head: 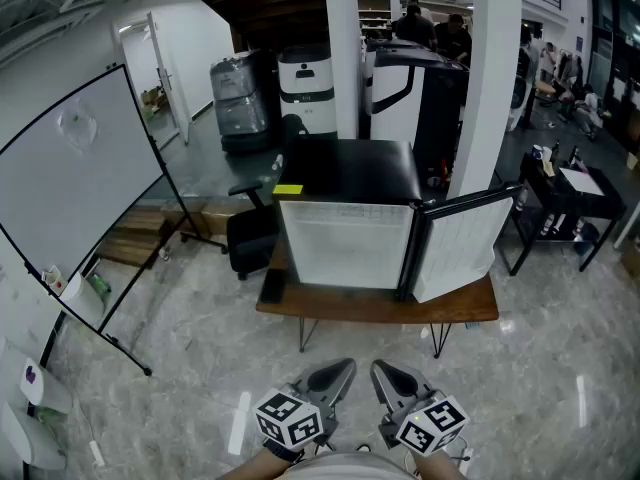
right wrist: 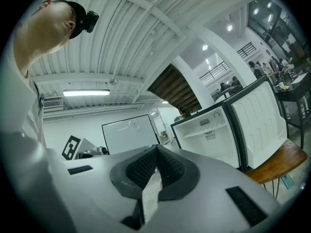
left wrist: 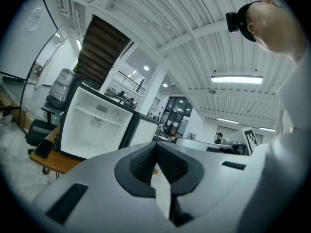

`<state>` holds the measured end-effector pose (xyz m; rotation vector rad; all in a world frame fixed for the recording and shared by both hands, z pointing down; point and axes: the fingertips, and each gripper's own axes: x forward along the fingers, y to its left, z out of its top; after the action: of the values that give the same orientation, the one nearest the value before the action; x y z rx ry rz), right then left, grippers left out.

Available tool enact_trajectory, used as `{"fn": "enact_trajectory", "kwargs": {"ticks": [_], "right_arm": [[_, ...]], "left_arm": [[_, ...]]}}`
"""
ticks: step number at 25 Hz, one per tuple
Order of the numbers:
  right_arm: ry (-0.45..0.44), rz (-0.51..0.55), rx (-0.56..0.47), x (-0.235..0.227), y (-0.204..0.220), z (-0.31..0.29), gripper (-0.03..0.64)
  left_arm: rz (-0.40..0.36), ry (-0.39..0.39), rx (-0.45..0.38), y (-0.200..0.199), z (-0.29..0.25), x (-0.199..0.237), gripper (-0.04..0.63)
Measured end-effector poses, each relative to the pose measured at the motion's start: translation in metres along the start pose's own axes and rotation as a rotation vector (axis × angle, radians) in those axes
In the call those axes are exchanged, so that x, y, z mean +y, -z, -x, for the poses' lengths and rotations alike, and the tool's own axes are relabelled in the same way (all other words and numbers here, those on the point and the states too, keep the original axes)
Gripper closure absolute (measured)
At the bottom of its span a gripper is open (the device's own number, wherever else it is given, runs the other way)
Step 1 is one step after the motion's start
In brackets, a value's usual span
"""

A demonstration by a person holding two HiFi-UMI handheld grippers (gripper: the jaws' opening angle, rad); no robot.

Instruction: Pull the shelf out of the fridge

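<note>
Shelf (right wrist: 204,130) untouched; hand-held grippers (head: 340,370) (head: 385,371) closed, empty.

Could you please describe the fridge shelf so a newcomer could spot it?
On the wooden table stands a black-topped mini fridge, its door swung open. Inside its white interior, the shelf is the only thin ledge, crossing the upper part.

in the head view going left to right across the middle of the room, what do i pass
whiteboard → black office chair → fridge → open fridge door → black cart
</note>
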<state>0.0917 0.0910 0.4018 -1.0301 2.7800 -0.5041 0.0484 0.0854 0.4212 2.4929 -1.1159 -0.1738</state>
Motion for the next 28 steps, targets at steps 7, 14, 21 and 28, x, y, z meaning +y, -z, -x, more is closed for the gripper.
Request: {"fn": "enact_trajectory", "kwargs": {"ticks": [7,14,21,28], "right_arm": [[0.002,-0.005,0.002,-0.005,0.001,0.001,0.597],[-0.018,-0.026,0.001,-0.004,0.001,0.003,0.597],[-0.084,-0.093,-0.080,-0.005,-0.011,0.013,0.595],[-0.143,-0.059,-0.078,-0.010,-0.019,0.012,0.588]], "left_arm": [[0.002,0.002,0.002,0.001,-0.005,0.001,0.589],[0.004,0.001,0.011,0.002,-0.006,-0.002,0.589],[0.013,-0.002,-0.011,0.002,-0.006,-0.007,0.589],[-0.019,-0.020,-0.055,-0.005,-0.014,-0.010,0.589]]}}
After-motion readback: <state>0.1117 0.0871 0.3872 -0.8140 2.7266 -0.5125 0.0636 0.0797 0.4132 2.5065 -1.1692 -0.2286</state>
